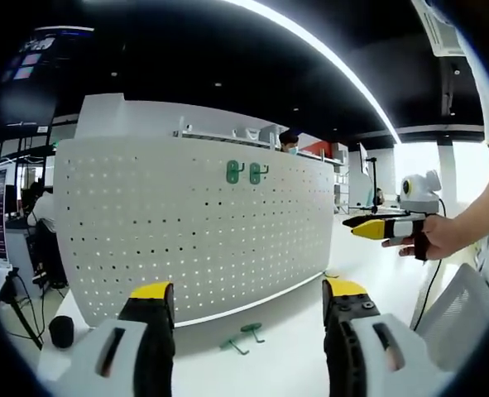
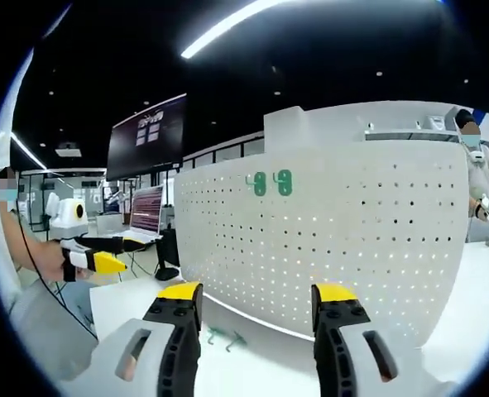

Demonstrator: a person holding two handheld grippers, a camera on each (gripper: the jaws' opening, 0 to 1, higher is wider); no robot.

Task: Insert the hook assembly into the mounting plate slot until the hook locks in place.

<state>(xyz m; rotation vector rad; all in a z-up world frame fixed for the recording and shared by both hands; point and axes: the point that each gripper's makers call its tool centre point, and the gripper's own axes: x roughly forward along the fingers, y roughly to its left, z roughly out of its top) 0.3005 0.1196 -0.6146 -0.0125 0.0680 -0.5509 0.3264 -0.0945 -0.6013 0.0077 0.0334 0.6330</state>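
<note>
A white pegboard mounting plate stands upright on the white table. Two green hooks hang side by side near its top edge. Two more green hooks lie loose on the table at the plate's foot. My left gripper is open in front of the plate with nothing between its jaws, above the loose hooks. My right gripper is also open and holds nothing. Each gripper appears in the other's view, held by a hand: the right one, the left one.
The white table runs out in front of the plate. A person stands behind the plate's far end. A large dark screen and a monitor are beyond the table. A black round object sits near the table's left corner.
</note>
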